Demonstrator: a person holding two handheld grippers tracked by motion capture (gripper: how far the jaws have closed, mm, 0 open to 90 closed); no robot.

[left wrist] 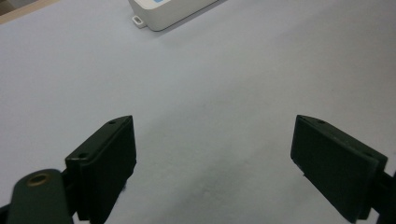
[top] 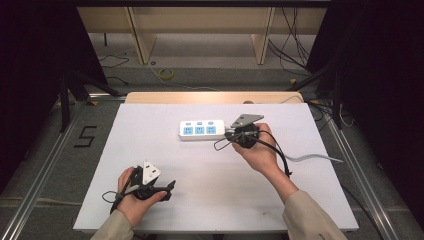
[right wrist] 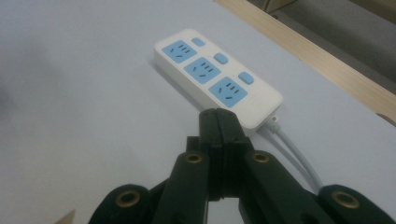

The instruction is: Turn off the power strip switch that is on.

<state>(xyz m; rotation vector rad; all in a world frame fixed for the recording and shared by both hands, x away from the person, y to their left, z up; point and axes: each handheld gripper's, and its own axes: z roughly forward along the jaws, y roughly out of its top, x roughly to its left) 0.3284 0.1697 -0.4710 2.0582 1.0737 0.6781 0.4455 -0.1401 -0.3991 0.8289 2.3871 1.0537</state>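
Note:
A white power strip (top: 201,129) with three blue sockets and small blue switches lies on the white table, a little beyond its middle. My right gripper (top: 235,133) sits at the strip's right end, where the grey cable (top: 312,158) leaves it. In the right gripper view its jaws are pressed together with nothing between them, tips (right wrist: 219,122) just short of the power strip (right wrist: 217,77), beside the cable (right wrist: 292,151). My left gripper (top: 171,187) rests near the table's front left, jaws wide apart (left wrist: 212,161) over bare table. The power strip's corner (left wrist: 170,11) lies far ahead of it.
The white table top (top: 165,160) has a wooden strip (top: 210,97) along its far edge. Beyond it are a grey floor, loose cables (top: 292,40) and wooden frame legs. Black tripod legs (top: 65,105) stand at the left, dark drapes at both sides.

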